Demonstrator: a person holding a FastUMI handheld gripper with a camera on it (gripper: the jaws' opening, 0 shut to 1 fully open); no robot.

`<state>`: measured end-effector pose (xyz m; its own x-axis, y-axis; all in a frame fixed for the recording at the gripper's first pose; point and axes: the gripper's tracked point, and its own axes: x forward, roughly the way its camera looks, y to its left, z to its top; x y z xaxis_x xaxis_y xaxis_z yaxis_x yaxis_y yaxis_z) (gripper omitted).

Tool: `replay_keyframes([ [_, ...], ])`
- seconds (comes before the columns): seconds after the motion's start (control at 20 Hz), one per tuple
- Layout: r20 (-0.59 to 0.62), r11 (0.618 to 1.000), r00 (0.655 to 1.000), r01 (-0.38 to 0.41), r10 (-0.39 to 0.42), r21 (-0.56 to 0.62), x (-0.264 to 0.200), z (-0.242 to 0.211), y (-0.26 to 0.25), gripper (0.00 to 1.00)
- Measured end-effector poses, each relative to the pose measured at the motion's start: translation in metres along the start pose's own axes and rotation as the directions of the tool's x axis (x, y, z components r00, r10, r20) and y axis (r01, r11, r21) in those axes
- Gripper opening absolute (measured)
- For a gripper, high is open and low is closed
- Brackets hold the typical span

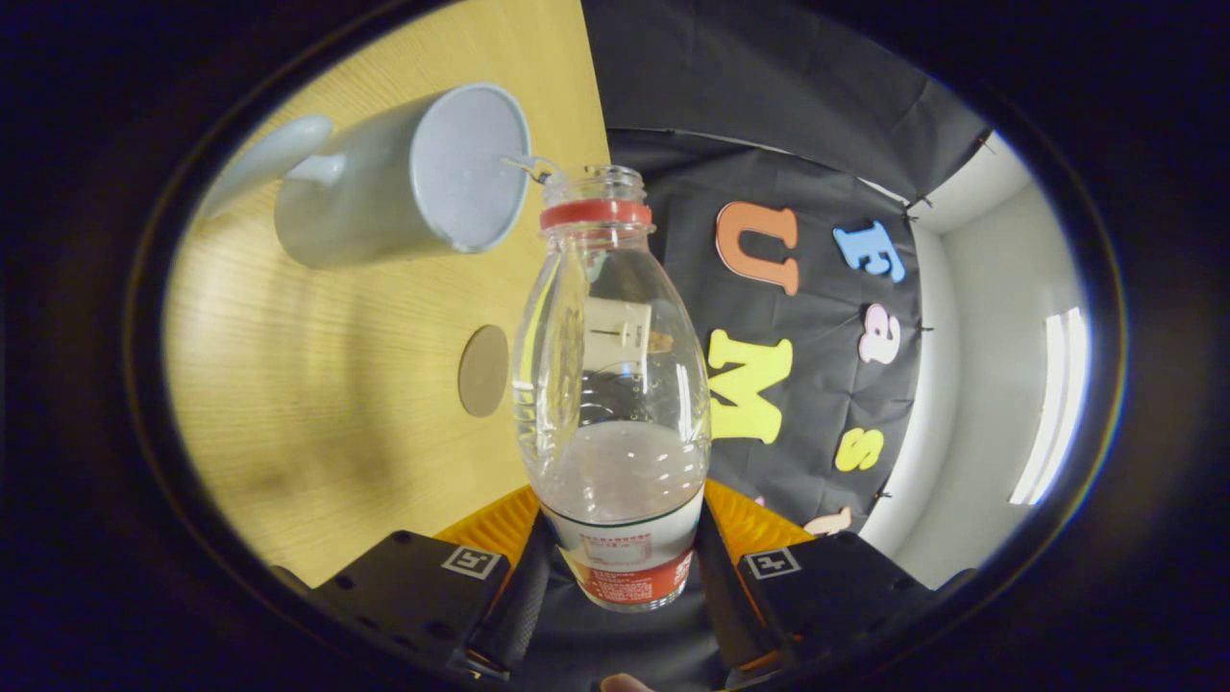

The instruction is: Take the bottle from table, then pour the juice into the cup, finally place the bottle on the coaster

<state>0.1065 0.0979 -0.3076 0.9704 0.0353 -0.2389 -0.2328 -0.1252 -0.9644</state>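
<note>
Gripper (615,567) rolled sideways.
Both fingers (524,586) pressed on the bottle's (612,384) base, clamped either side.

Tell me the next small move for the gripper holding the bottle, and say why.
Probably tip the bottle a little further toward the cup. The gripper is shut on its lower end, the open neck sits at the cup's rim, and liquid is pooled near the fingers, away from the mouth.

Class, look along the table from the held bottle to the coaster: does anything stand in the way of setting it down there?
Nothing visible does. The gripper has its fingers shut on the bottle, tilted toward the cup. The coaster lies bare on the table, apart from the cup, with open wood around it.
</note>
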Motion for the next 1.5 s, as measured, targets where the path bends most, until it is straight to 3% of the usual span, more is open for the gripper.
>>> replay_keyframes([
  [1.5, 0.012, 0.993, 0.999, 0.041, -0.040, -0.108, -0.004, 0.002, -0.027, 0.77],
])
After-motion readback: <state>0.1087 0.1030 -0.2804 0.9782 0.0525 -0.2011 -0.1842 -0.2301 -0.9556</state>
